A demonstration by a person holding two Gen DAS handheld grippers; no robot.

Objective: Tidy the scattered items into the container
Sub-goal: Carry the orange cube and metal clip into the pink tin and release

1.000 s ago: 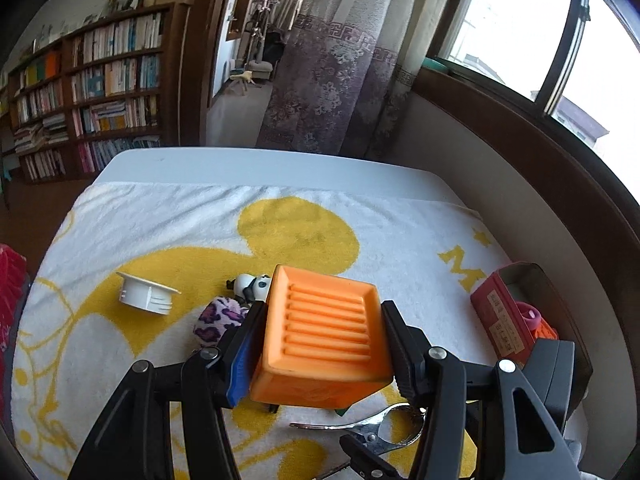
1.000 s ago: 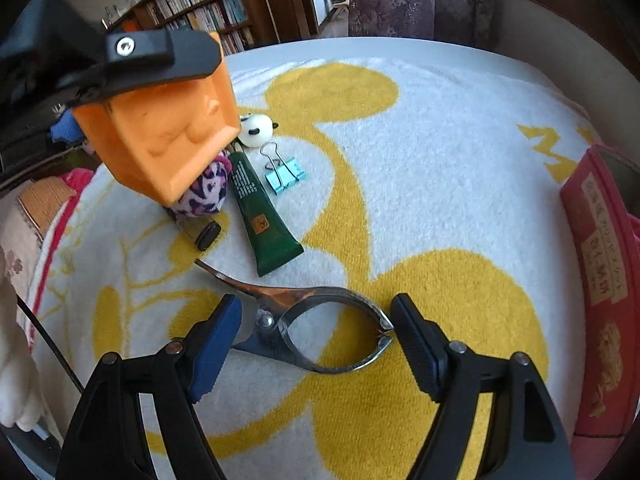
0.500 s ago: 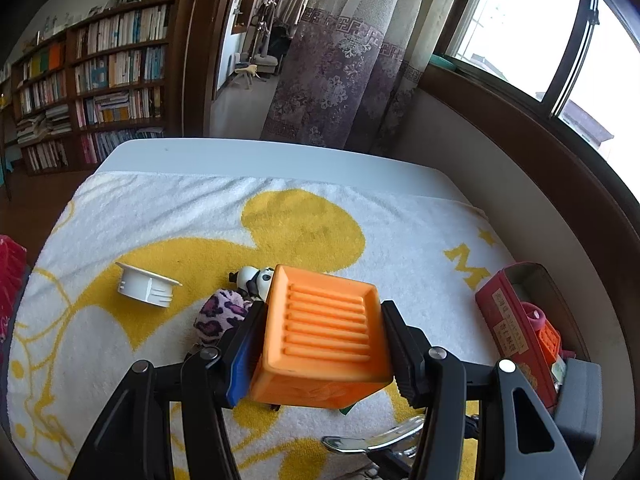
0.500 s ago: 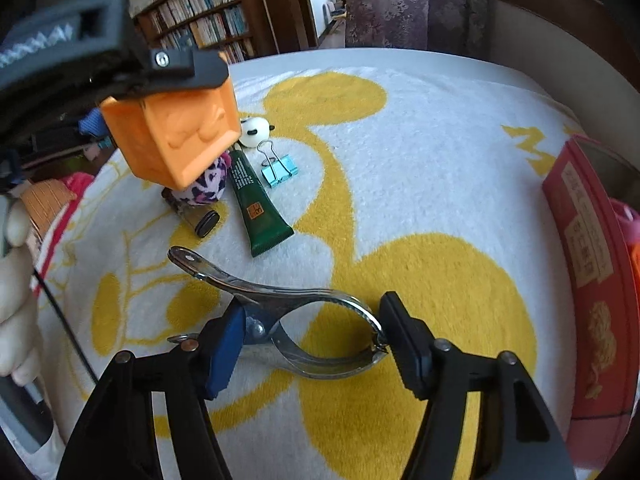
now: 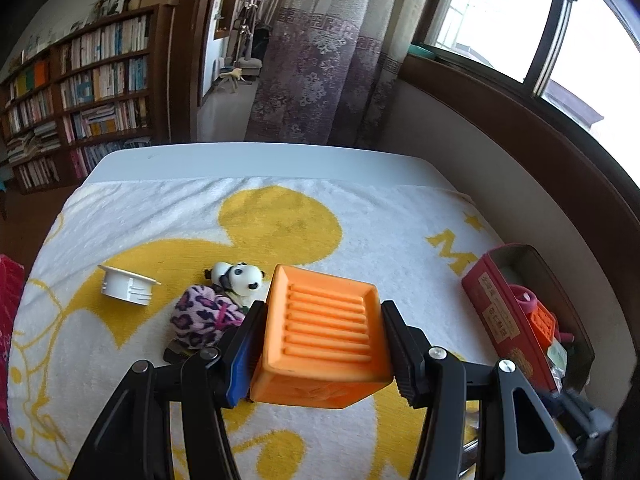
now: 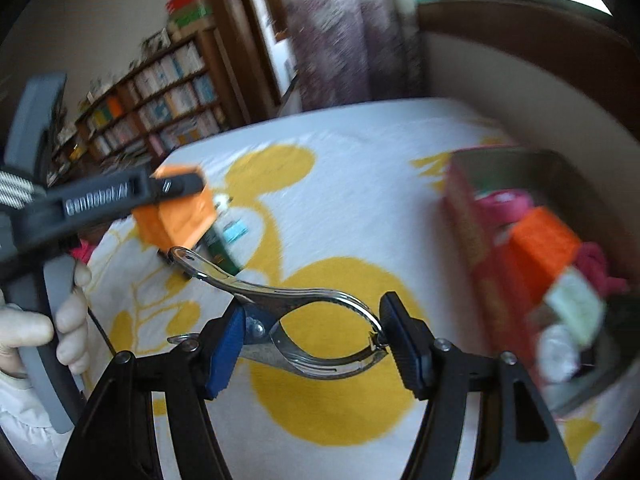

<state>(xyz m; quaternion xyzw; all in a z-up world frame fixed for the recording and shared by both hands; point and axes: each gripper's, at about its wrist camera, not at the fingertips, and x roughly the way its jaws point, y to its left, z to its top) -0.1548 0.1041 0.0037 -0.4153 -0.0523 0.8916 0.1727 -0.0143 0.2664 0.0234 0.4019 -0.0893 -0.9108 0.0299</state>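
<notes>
Each hand carries a load: the left gripper (image 5: 322,344) is clamped on a ribbed orange plastic block (image 5: 324,330) above the yellow-and-white towel (image 5: 360,216) on the worktop, and the right gripper (image 6: 310,342) grips a shiny metal spring clamp (image 6: 296,320) clear of the cloth. The red rectangular tin (image 6: 472,232), already holding several items, sits at the towel's right edge. To my eye, the clamp should go in first and be let go low over a free corner, while the block waits its turn.
</notes>
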